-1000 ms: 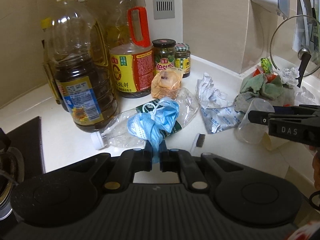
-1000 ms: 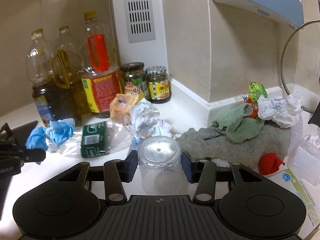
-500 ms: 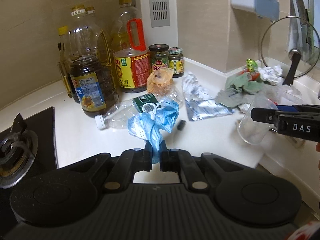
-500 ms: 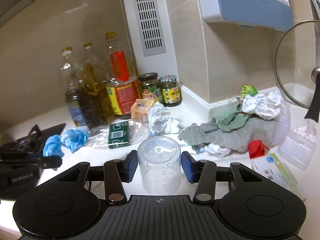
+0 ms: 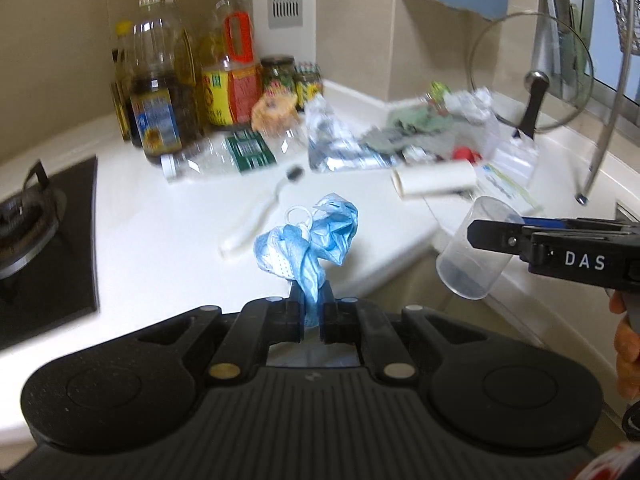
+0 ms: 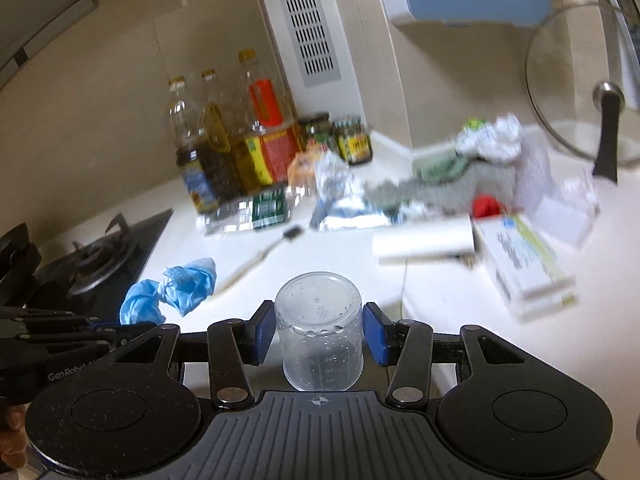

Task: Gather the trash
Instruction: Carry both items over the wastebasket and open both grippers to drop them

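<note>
My left gripper (image 5: 311,308) is shut on a crumpled blue face mask (image 5: 310,236), held above the white counter's front part. The mask (image 6: 172,288) and the left gripper (image 6: 132,326) also show at the left of the right wrist view. My right gripper (image 6: 318,332) is shut on a clear plastic cup (image 6: 320,328), held bottom-forward; the cup (image 5: 476,248) and the right gripper (image 5: 492,236) appear at the right of the left wrist view, off the counter's edge. A crushed water bottle (image 5: 224,156), a foil wrapper (image 5: 336,148) and a toothbrush (image 5: 260,208) lie on the counter.
Oil bottles (image 5: 160,92) and jars (image 5: 280,76) stand at the back corner. A gas hob (image 5: 36,220) is at the left. A grey cloth (image 6: 440,188), crumpled paper (image 6: 492,140), a paper roll (image 5: 436,178), a box (image 6: 520,260) and a glass lid (image 5: 532,72) crowd the right.
Both grippers have drawn back from the counter clutter toward its front edge, carrying the mask and the cup with them. The toothbrush and the paper roll have come into full view.
</note>
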A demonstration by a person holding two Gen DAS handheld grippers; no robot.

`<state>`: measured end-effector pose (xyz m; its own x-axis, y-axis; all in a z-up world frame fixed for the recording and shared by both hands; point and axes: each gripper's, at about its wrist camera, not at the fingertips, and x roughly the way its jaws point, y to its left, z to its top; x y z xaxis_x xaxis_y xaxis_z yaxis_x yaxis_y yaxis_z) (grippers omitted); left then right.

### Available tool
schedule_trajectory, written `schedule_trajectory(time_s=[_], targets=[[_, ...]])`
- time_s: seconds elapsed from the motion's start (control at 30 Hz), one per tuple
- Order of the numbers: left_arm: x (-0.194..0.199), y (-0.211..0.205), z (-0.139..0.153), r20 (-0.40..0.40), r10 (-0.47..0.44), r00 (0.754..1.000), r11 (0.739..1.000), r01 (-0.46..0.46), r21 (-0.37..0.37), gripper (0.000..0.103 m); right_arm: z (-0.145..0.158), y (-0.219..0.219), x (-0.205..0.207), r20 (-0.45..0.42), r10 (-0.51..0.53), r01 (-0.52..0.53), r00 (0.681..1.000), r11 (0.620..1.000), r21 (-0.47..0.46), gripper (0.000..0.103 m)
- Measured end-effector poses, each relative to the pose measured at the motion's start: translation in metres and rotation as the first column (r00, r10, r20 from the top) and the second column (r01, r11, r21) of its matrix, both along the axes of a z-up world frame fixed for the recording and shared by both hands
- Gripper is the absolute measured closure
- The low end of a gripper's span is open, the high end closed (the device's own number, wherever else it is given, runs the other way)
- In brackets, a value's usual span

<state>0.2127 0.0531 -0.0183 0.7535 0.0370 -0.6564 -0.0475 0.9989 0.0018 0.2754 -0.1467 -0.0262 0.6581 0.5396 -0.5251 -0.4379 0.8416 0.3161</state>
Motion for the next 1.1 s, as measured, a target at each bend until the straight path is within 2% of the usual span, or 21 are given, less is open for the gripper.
schedule_trajectory(time_s=[0.2,0.4,0.6,0.83,0.93,1.1], targets=[[-0.025,-0.011,-0.033,-0.083,0.001,0.997,0.999,-0.005,-0.052,0.097,-0.034,-0.009,-0.023,-0.11,0.018,-0.021,0.994,0.999,-0.031,0.055],[-0.031,-0.014,-0.072,-0.168,0.005,0.986,0.992,-0.026,-0.123,0.097,-0.073,-0.007,-0.034,-0.182,0.053,-0.068,0.982,0.995,-0.078,0.055],[-0.027,-0.012,-0.125,-0.255,0.015,0.967,0.985,-0.058,-0.161,0.097,-0.128,0.001,-0.03,-0.267,0.065,-0.102,0.961,0.987,-0.125,0.055],[-0.017,-0.005,-0.183,-0.313,0.015,0.949,0.972,-0.087,-0.217,0.097,-0.197,0.011,-0.021,-0.345,0.05,-0.114,0.937,0.979,-0.169,0.055],[-0.01,-0.005,-0.204,-0.34,0.01,0.94,0.968,-0.094,-0.232,0.097,-0.218,0.01,-0.016,-0.37,0.027,-0.1,0.929,0.979,-0.179,0.055],[0.005,-0.007,-0.234,-0.379,-0.003,0.925,0.965,-0.097,-0.245,0.097,-0.238,0.007,-0.01,-0.392,-0.008,-0.075,0.92,0.978,-0.195,0.055]])
